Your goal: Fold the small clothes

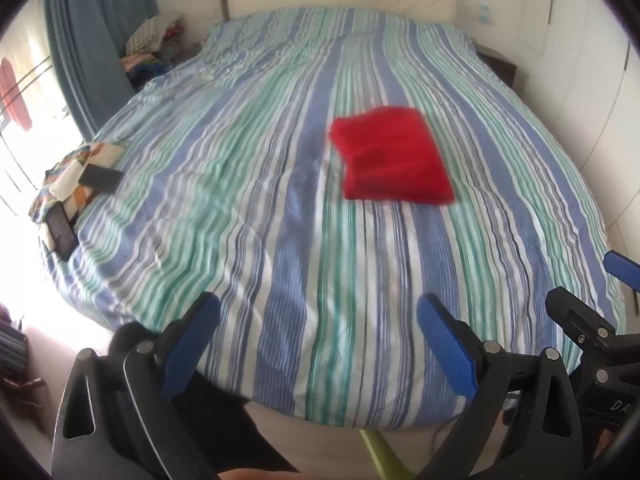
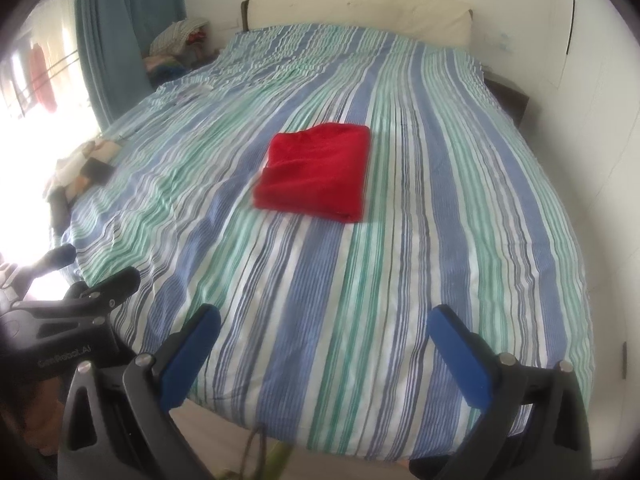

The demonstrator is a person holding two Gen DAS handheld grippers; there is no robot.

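Left wrist view: the left tongs (image 1: 318,344), spread apart and empty, hang over the bed's (image 1: 280,264) foot edge; the folded red garment (image 1: 394,162) lies mid-bed, ahead and rightward.

Right wrist view: the right tongs (image 2: 324,350), also apart, face the garment (image 2: 316,172) nearly straight ahead, so they seem better lined up.

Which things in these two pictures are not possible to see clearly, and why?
- Red garment: left wrist view, motion blur; its type and fold layers unclear.
- Pile by the curtain: right wrist view, too small and far.
- Items at the bed's left edge: right wrist view, washed out by window glare.
- Left gripper: right wrist view, cut off by the frame edge.
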